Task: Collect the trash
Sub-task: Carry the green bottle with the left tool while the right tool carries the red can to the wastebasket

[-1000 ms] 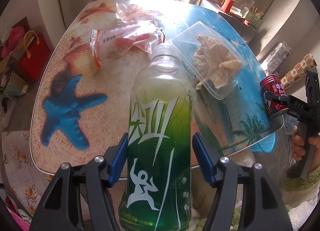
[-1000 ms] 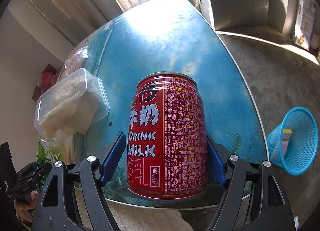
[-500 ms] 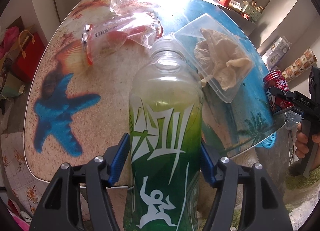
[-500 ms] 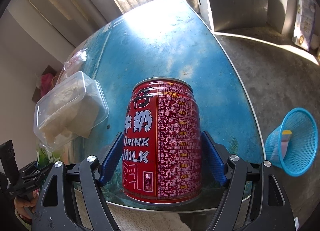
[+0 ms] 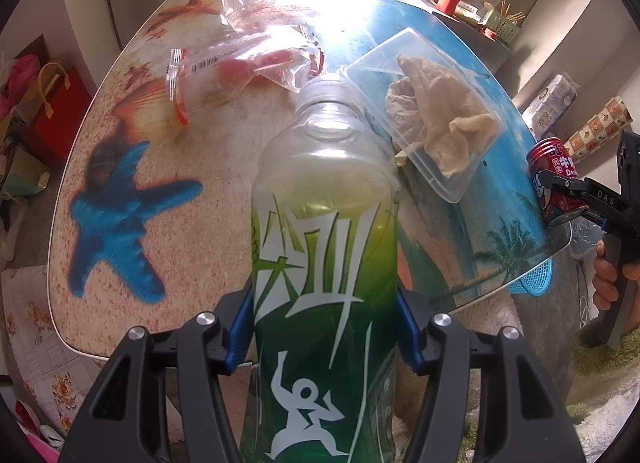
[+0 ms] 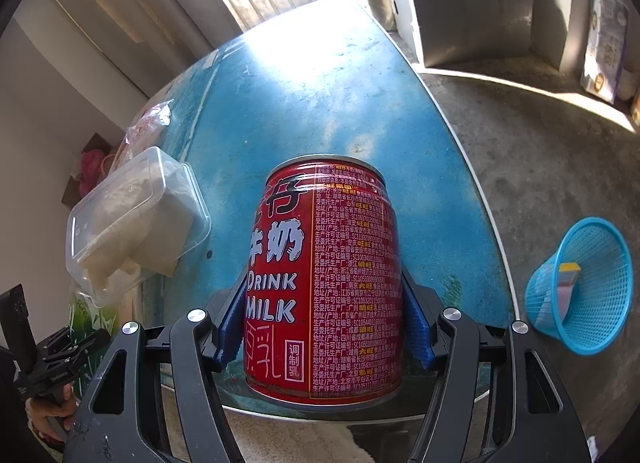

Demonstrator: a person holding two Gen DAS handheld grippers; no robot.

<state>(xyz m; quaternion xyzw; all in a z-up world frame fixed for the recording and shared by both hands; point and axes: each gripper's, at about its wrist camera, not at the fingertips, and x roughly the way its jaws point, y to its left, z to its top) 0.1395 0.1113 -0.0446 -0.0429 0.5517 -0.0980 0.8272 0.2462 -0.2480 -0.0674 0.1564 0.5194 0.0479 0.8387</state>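
We find both pieces of trash in hand at once: the green bottle (image 5: 324,263) stands at the near desk edge with the left tool (image 5: 325,327) clamped on its lower body, blue pads flat against both sides, and the red milk can (image 6: 324,283) sits at the near right corner with the right tool (image 6: 325,323) clamped on its waist. Both sets of jaws have just been closing, each onto its item; pads now meet the walls. Neither item looks lifted clear yet; the can's base still appears level with the desk (image 6: 320,103) rim. In the left wrist view, at 1 o'clock from the bottle lies a clear food box (image 5: 432,115) holding crumpled paper, and at 11 o'clock two clear plastic wrappers (image 5: 244,71). In the right wrist view, at 3 o'clock from the can, on the floor, sits the blue basket (image 6: 580,287), with one small item already inside. We judge the task early: two grasps made, carry and drop pending, box and wrappers left.
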